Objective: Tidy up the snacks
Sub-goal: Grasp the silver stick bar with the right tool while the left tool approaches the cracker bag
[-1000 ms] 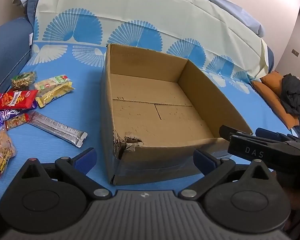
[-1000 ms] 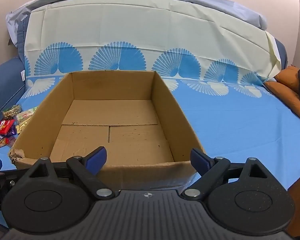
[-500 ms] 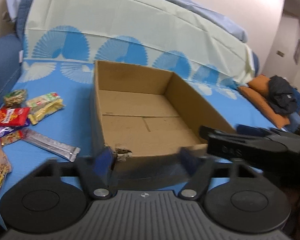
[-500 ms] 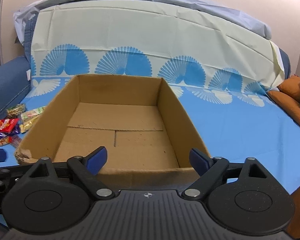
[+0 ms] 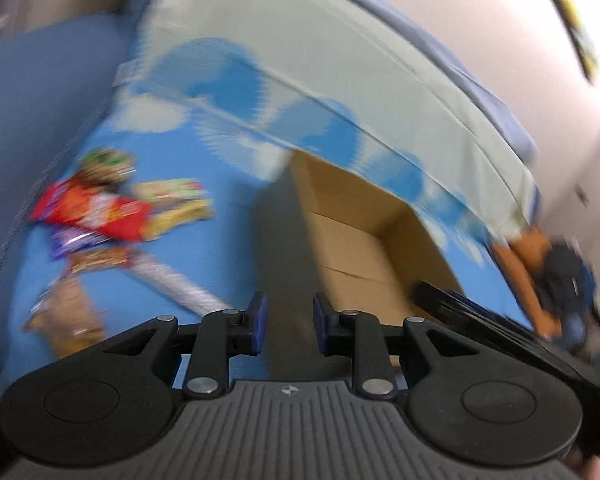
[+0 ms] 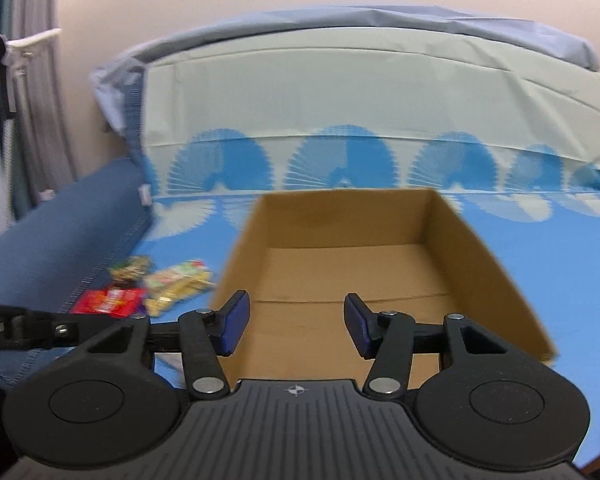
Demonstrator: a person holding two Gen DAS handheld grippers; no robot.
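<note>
Blue bedsheet (image 5: 228,216): snacks (image 5: 96,216) left of tongs (image 5: 287,322)

The left wrist view is badly smeared by motion blur. The left gripper (image 5: 286,322) has its blue-padded fingers (image 5: 257,320) close together with a narrow gap and nothing between them. Beyond it, an open cardboard box (image 5: 364,220) sits on a blue bedsheet (image 5: 228,240). Left of the box lies a pile of snack packets (image 5: 100,216), a red packet (image 5: 96,212) on top and a long silver packet (image 5: 180,284) nearest the gripper. The right gripper's black body (image 5: 500,320) shows at the lower right.
</note>
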